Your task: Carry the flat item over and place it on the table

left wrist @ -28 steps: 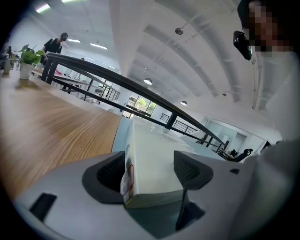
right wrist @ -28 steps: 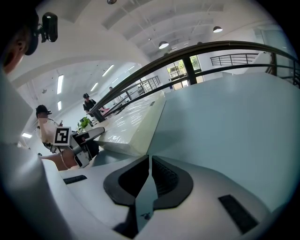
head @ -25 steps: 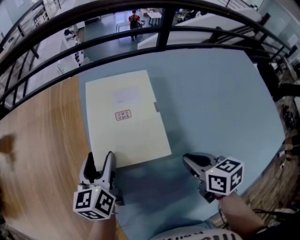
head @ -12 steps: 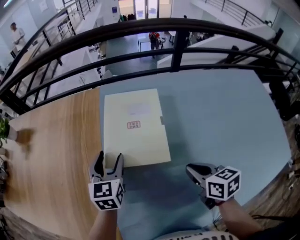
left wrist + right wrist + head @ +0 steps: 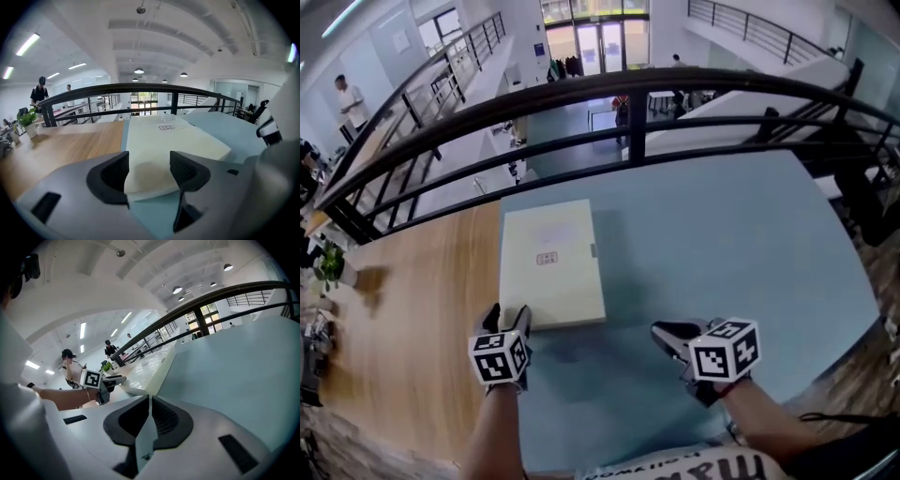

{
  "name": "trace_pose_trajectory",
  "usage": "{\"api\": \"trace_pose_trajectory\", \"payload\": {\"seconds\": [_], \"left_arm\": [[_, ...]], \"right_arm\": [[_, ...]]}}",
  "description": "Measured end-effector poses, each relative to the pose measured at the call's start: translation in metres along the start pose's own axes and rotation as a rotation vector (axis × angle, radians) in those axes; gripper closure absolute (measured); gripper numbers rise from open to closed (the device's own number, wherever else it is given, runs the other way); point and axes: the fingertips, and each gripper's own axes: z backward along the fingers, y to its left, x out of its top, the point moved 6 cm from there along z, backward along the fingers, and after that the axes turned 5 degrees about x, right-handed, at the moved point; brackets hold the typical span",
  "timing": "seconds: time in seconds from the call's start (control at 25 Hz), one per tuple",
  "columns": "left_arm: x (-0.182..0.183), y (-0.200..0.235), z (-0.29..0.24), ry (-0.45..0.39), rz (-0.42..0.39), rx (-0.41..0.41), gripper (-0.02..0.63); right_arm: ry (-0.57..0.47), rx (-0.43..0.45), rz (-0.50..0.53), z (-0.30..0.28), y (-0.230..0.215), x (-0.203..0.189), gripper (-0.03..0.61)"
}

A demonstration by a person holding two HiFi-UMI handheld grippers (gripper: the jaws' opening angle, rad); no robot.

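The flat item (image 5: 548, 262) is a cream folder-like box with a small red stamp. It lies on the blue-grey table top (image 5: 722, 244), along its seam with the wooden top. My left gripper (image 5: 508, 319) sits at the item's near left corner. In the left gripper view the jaws (image 5: 149, 171) stand apart and have just been closing. The item's near edge (image 5: 159, 185) shows in the gap and the pads do not press on it. My right gripper (image 5: 670, 336) hovers over bare blue table to the right, shut on nothing (image 5: 150, 399).
A black railing (image 5: 628, 103) runs along the far edge of the table, with a lower hall beyond it. The wooden top (image 5: 403, 319) is on the left and carries a small plant (image 5: 333, 267). A person (image 5: 70, 366) stands in the background.
The head view has tilted up and pulled back, so the item looks smaller. The left gripper has rolled while staying at the item's near left corner. The right gripper has lifted a little.
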Motion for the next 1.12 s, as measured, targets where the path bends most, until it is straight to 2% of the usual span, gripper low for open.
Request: {"api": "trace_pose_trajectory", "payload": {"seconds": [0.08,0.16,0.32,0.44,0.52,0.56,0.76,0.96,1.12], "left_arm": [[0.005,-0.010,0.009,0.006,0.016,-0.029,0.341],[0.011,-0.024,0.021,-0.009,0.075,-0.074,0.341],[0.021,-0.074,0.056,-0.090,0.131,-0.204,0.362],[0.028,-0.115,0.092,-0.173,0.116,-0.272,0.443],[0.034,-0.136,0.117,-0.219,0.104,-0.293,0.564],[0.038,-0.144,0.128,-0.242,0.114,-0.301,0.588],[0.043,-0.169,0.171,-0.331,0.203,-0.311,0.594],[0.042,-0.199,0.205,-0.373,0.187,-0.337,0.598],[0.045,-0.219,0.227,-0.425,0.211,-0.365,0.608]], "right_arm": [[-0.019,0.017,0.002,0.011,0.000,0.006,0.535],[-0.040,0.031,-0.004,0.020,0.001,0.011,0.535],[-0.098,0.074,-0.033,0.039,0.004,0.014,0.535],[-0.135,0.082,-0.020,0.054,0.010,0.012,0.535],[-0.164,0.081,0.005,0.067,0.014,0.011,0.535],[-0.179,0.086,0.014,0.073,0.015,0.011,0.535],[-0.229,0.115,0.042,0.099,0.019,0.007,0.535],[-0.265,0.128,0.061,0.136,0.020,0.003,0.535],[-0.275,0.110,0.117,0.165,0.021,0.000,0.537]]}}
